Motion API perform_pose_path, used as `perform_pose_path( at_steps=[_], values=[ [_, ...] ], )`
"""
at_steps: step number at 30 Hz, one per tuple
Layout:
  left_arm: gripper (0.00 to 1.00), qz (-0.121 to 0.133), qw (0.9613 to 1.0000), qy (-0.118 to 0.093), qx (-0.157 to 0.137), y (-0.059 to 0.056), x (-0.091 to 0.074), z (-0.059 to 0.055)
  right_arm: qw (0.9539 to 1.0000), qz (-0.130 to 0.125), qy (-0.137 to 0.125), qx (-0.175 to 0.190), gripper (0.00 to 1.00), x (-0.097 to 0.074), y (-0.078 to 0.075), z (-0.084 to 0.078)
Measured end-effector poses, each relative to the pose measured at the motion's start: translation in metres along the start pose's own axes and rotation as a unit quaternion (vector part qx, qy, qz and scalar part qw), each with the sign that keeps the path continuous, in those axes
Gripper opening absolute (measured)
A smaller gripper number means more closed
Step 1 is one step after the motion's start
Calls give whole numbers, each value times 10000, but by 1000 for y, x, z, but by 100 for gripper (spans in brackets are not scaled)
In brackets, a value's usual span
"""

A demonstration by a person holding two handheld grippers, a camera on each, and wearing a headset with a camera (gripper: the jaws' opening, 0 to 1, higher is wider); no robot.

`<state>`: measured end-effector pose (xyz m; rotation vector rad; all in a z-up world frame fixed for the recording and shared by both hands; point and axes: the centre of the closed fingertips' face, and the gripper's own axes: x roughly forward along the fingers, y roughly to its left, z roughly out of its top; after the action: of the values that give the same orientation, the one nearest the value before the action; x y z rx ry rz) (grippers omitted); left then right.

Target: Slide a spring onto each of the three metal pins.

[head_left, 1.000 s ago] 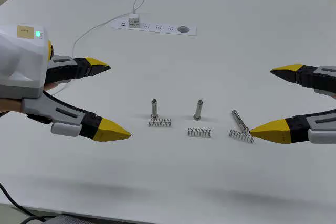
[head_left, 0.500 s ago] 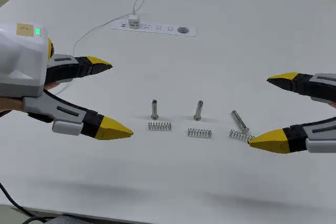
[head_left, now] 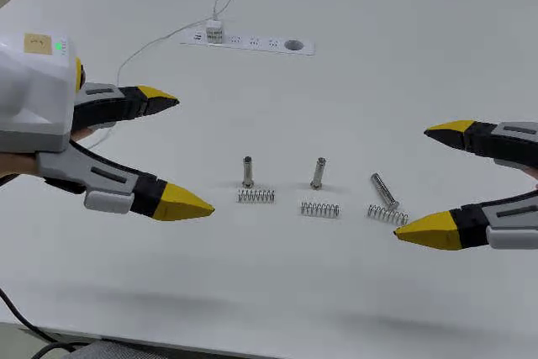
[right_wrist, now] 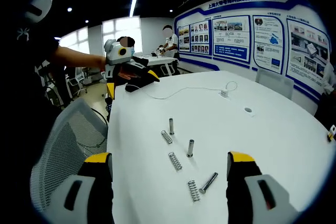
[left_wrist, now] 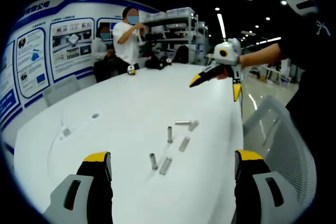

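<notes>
Since nothing is threaded yet, the first step looks pending: pinching a spring [head_left: 386, 216]. On the tabletop [head_left: 378, 81], left tongs [head_left: 189, 155] at nine o'clock and right tongs [head_left: 414, 182] at three both gape, empty. Between them stand two pins [head_left: 247, 171], a third toppled; springs lie at each pin's six o'clock, the rightmost just beside the right tongs.

Smooth white table [head_left: 378, 81] with a soft matt sheen. Left pin [head_left: 247, 171], middle pin [head_left: 318, 173] and tipped pin [head_left: 384, 192]: bright polished metal. Left spring [head_left: 255, 196], middle spring [head_left: 320, 209], right spring [head_left: 387, 215]: fine silvery wire. Left gripper [head_left: 189, 155] and right gripper [head_left: 414, 182]: matt yellow-tipped black plastic.
</notes>
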<state>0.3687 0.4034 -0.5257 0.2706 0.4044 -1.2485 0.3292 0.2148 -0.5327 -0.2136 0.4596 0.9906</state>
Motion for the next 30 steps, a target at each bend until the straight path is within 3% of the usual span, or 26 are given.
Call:
perform_pose_path(
  at_steps=[10,23,30],
  values=[
    [99,-44,10000,-5,-57,-3,3,-4,10000,-36,55,54,90,4,-3,-6],
    [98,-100,9997,-122,-188,-3,8,-1,9993,-291,30,252,84,7,-17,-14],
    [97,-83,9995,-109,-279,2,11,-5,9985,-358,52,412,83,9,-22,-20]
  ],
)
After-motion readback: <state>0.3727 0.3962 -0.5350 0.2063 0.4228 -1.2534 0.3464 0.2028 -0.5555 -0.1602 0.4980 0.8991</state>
